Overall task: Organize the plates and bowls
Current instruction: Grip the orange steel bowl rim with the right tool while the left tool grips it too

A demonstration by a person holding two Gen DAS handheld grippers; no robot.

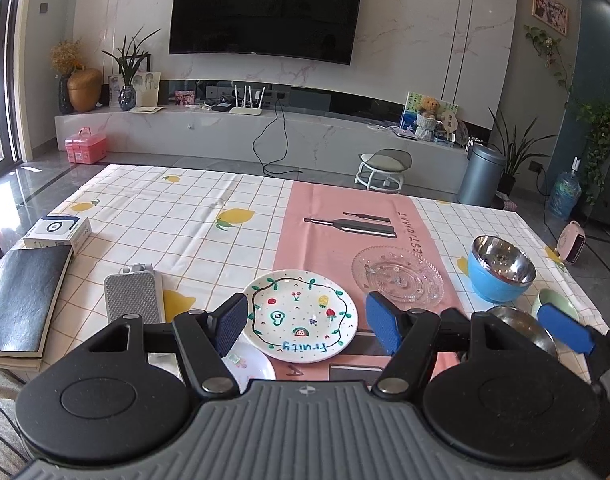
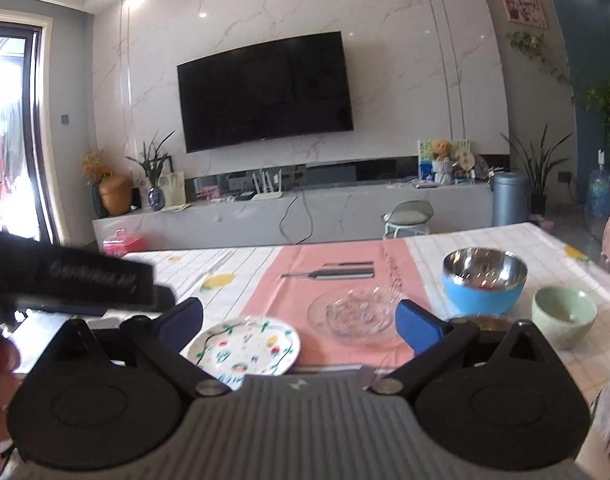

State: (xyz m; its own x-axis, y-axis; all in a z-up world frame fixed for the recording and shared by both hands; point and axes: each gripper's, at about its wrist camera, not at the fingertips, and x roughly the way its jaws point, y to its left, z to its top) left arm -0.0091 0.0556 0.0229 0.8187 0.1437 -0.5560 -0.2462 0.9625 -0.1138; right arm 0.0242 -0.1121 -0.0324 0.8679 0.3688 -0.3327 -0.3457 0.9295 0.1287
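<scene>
Fruity plate sits at table centre, glass plate at its 2 o'clock. Left gripper and right gripper both spread wide, empty. Pre-grasp step; next: close on a rim.

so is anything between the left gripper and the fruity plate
Nothing visible. The left gripper hangs open just above the fruity plate, with no object between them. A small white plate lies nearer the camera, its edge tucked under the fruity plate's rim.
</scene>
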